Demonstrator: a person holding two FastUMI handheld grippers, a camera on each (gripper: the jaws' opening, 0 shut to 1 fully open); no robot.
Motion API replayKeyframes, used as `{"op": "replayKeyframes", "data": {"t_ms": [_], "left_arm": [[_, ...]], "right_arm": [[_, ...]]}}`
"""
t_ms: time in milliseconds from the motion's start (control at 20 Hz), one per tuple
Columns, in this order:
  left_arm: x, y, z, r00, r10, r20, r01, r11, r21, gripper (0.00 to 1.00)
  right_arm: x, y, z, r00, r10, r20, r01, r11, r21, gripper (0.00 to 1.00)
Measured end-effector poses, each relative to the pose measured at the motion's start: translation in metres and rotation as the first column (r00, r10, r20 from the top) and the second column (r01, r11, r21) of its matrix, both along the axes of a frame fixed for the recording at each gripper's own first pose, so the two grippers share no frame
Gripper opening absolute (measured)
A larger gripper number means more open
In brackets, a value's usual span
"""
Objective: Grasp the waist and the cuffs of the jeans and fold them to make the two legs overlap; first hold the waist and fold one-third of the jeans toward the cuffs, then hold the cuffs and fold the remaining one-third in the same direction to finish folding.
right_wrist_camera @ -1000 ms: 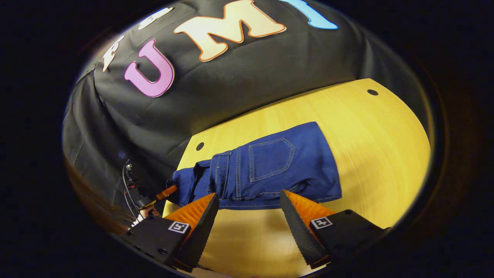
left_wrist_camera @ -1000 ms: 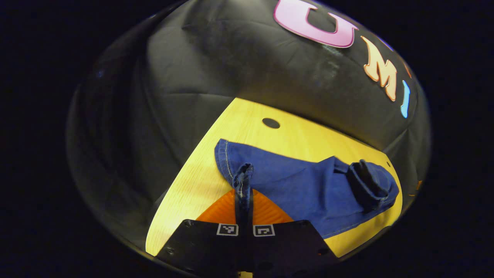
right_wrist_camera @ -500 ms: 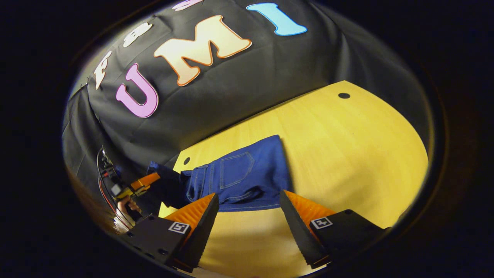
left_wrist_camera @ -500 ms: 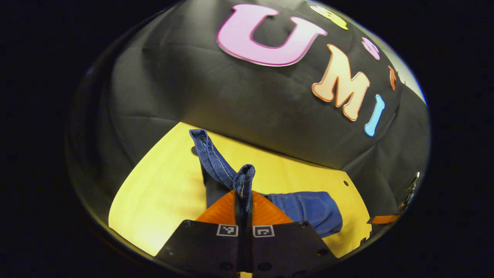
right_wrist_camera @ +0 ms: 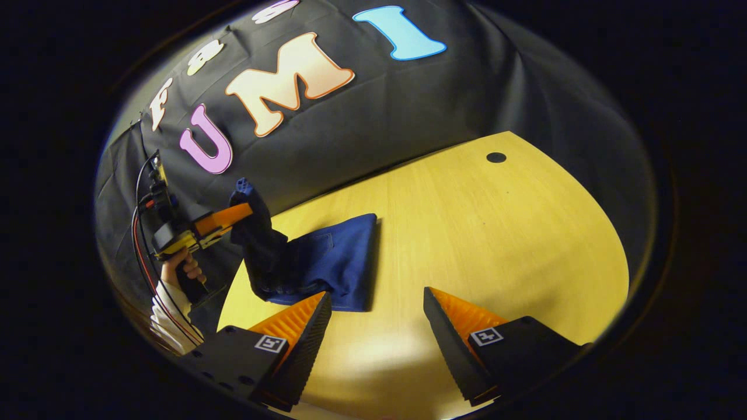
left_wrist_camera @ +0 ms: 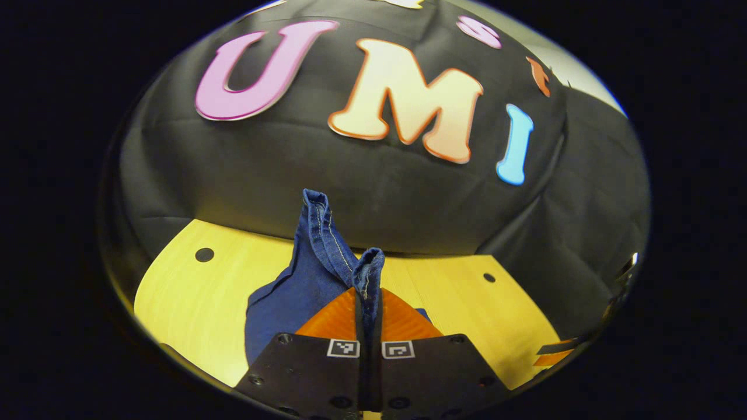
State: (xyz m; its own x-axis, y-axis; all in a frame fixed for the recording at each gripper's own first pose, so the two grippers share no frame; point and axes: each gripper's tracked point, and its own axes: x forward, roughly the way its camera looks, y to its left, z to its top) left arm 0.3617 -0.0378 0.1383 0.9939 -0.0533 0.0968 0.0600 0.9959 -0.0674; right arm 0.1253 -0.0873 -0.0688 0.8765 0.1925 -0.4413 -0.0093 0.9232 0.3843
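The blue jeans (right_wrist_camera: 327,265) lie folded on the yellow wooden table (right_wrist_camera: 496,233), with the cuff end lifted off it. In the left gripper view my left gripper (left_wrist_camera: 367,280) is shut on the jeans' cuff (left_wrist_camera: 324,233), which stands up above the fingertips while the leg cloth hangs down to the table (left_wrist_camera: 192,291). In the right gripper view, the left gripper (right_wrist_camera: 236,219) shows at the left, held by a hand (right_wrist_camera: 181,271), with the cuff raised high. My right gripper (right_wrist_camera: 376,309) stands open above the table, in front of the jeans, with nothing between its fingers.
The table has round holes near its far corners (right_wrist_camera: 496,157) (left_wrist_camera: 204,254) (left_wrist_camera: 489,277). Black cloth walls close in the back and sides. A white sleeve (right_wrist_camera: 169,318) and cables (right_wrist_camera: 146,192) are at the left of the right gripper view. Bare wood spreads right of the jeans.
My left gripper has lifted the cuff up off the table and swung it around. The right gripper has drawn back from the jeans, still open.
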Motion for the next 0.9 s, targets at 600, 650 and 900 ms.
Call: {"op": "replayKeyframes", "data": {"t_ms": [600,650,900], "left_arm": [[0.012,-0.077,-0.097,0.994,0.030,-0.101,-0.003,0.965,0.263,0.54],[0.000,-0.079,-0.093,0.996,0.024,-0.087,-0.001,0.966,0.258,0.68],[-0.069,-0.063,-0.074,0.999,0.034,-0.031,-0.025,0.963,0.267,0.89]], "right_arm": [[-0.016,-0.033,-0.016,1.000,-0.017,-0.009,0.017,1.000,-0.017,0.98],[-0.018,-0.032,-0.013,1.000,-0.023,0.000,0.023,1.000,-0.018,0.92],[-0.030,-0.008,0.015,0.996,-0.053,0.073,0.055,0.998,-0.019,0.98]]}}
